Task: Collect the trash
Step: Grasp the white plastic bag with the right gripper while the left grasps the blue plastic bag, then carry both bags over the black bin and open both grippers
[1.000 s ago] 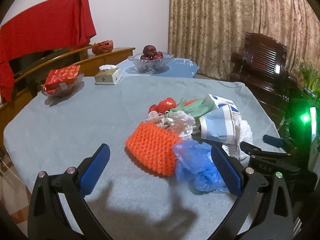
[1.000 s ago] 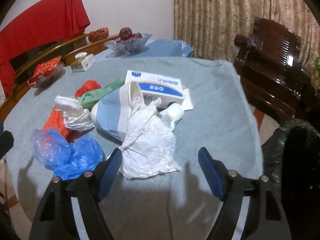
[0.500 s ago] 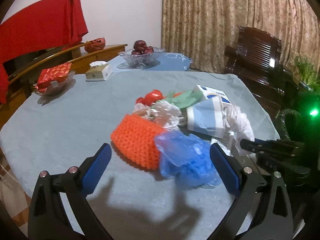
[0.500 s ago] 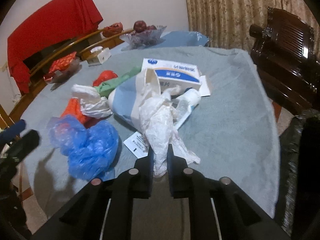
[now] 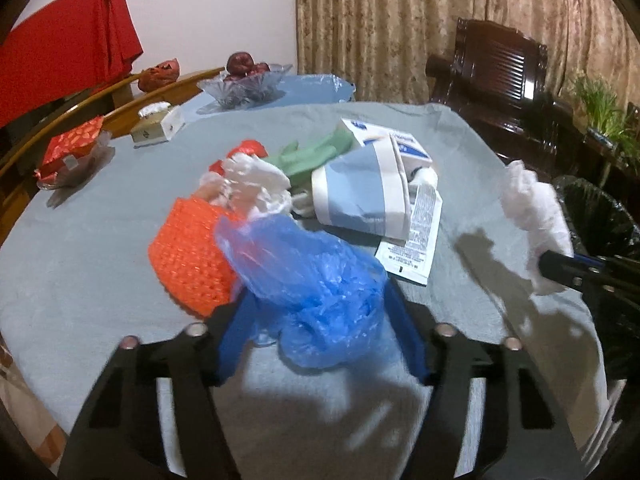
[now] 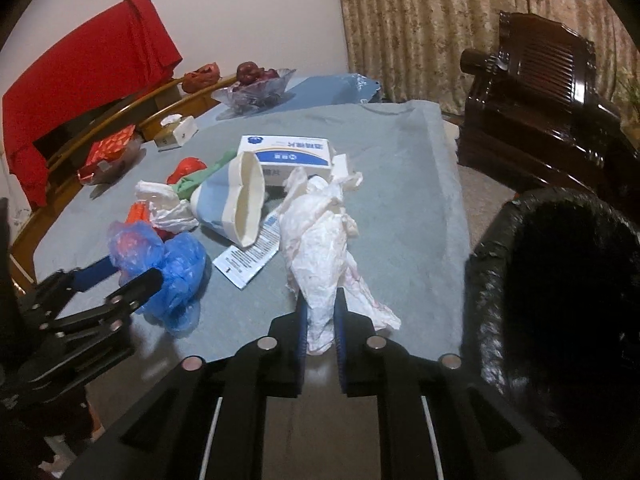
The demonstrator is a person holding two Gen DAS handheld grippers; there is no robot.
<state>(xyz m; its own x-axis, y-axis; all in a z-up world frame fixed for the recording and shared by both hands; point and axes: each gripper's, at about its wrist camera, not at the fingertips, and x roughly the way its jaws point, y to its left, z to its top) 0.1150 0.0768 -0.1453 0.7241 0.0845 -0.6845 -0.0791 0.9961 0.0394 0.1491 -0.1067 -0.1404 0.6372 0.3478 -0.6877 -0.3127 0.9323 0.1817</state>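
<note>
— What's the right hand-held gripper (image 6: 320, 316) got?

— A crumpled white plastic bag (image 6: 320, 248), pinched tight between its blue pads. The bag hangs just beside the black-lined trash bin (image 6: 560, 280), which stands off the tabletop's (image 6: 400, 152) right edge.

— And the left hand-held gripper (image 5: 320, 332)?

— Its jaws are closing around the blue plastic bag (image 5: 312, 280). The bag sits between the pads, but I can't tell that they're pressing it yet.

— Where is that bag compared with the bin?

— Well apart from it, on the far side of the heap from the bin. Touching it is an orange foam net (image 5: 188, 256). Nearer the bin lie a blue-and-white paper cup (image 5: 360, 196) on its side, a printed leaflet (image 5: 416, 240) just beside it, and a blue-and-white box (image 5: 384, 140) behind.

— Anything else in the heap?

— A green glove (image 5: 316, 154) and some white wrappers (image 5: 256, 184), all farther from the bin than the cup.
</note>
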